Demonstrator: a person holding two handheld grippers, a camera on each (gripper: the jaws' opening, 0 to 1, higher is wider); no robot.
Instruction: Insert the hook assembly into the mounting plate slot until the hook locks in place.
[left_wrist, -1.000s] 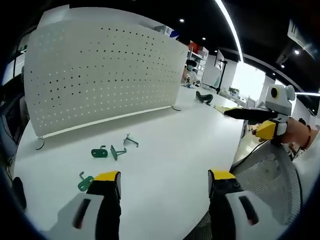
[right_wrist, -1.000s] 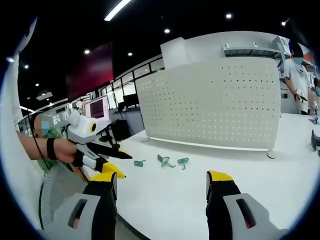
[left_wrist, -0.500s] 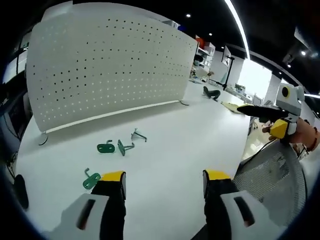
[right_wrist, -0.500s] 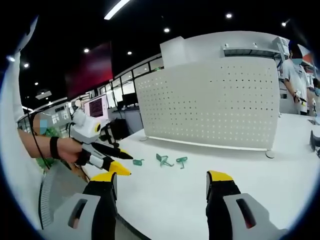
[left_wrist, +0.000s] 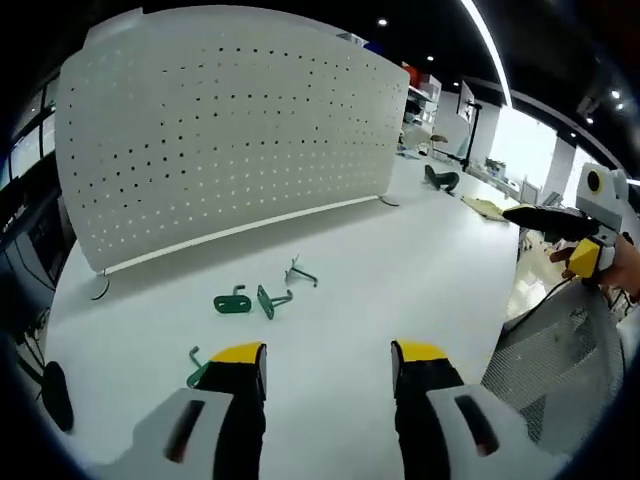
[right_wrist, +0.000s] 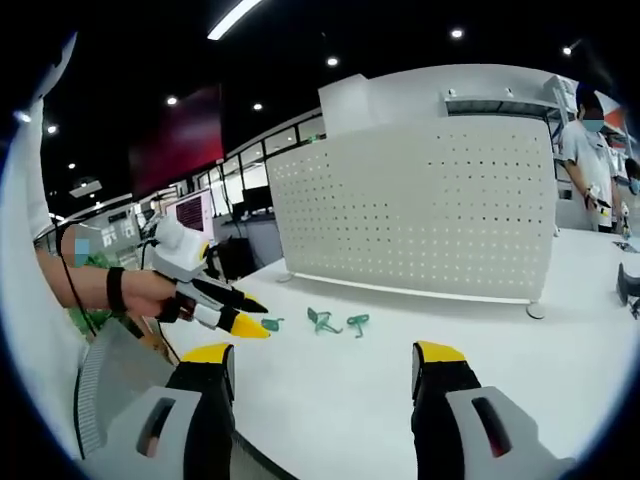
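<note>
Plainly nothing is gripped yet: the left tongs (left_wrist: 327, 362) stand wide and empty above the white counter (left_wrist: 400, 270), and the right tongs (right_wrist: 327, 362) are likewise spread with nothing between them. Several small green hooks lie loose on the counter in front of the white pegboard (left_wrist: 220, 140), which stands upright on small feet: a flat-backed hook (left_wrist: 232, 303), a bent one (left_wrist: 270, 298) just beside it, a pale wire one (left_wrist: 299, 273) a little farther on, and one nearest hook (left_wrist: 197, 365) right by the left jaw tip. These look like light, stiff pieces of thin metal or plastic, likely to skate on the smooth surface; I would pinch one across its flat back plate, leaving the prongs free for the board's holes.
</note>
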